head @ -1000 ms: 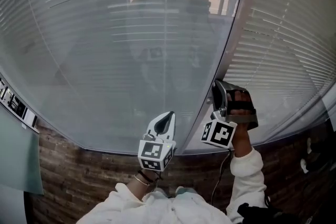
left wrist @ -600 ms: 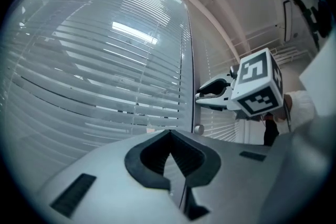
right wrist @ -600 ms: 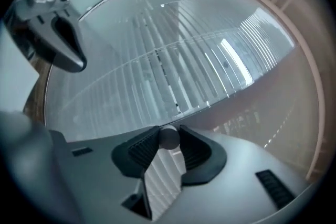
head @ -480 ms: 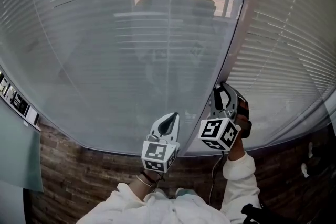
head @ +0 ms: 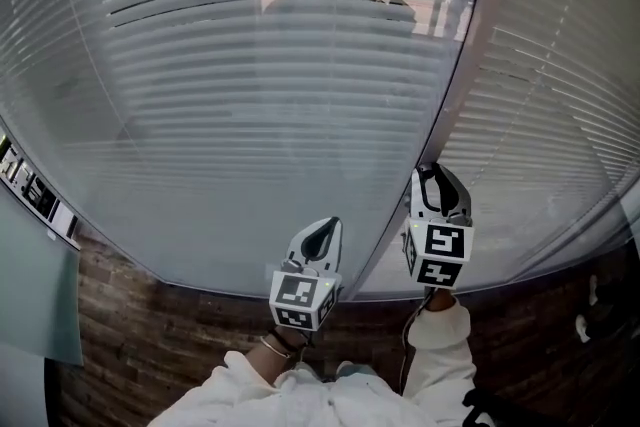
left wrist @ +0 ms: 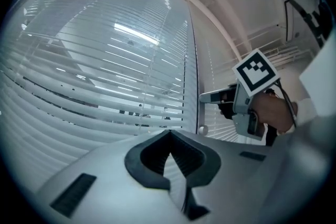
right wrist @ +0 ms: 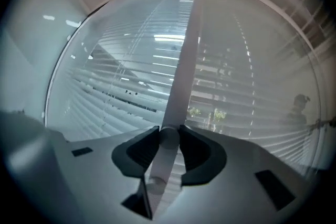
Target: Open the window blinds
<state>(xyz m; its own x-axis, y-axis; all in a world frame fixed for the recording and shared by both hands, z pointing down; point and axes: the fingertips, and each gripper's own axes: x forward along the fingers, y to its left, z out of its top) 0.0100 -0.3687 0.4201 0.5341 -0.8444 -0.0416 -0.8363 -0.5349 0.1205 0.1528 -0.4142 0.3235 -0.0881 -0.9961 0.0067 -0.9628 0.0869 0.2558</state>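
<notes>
Right gripper view: right gripper [right wrist: 169, 132] jaws clamped on wand [right wrist: 182, 81]. Wand looks slim, stiff, smooth, light; best held near low end. Blinds [head: 260, 115] left of wand, slats likely thin, bendable. Left gripper [left wrist: 169, 136] jaws closed, empty, left of wand.

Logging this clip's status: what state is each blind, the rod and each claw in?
Left white slatted window blind: lowered, slats tilted partly open, outdoors showing through upper gaps.
Right white slatted window blind: lowered, slats partly open.
Pale round tilt rod: clamped.
Left claw: shut, empty.
Right claw: shut on the rod.
</notes>
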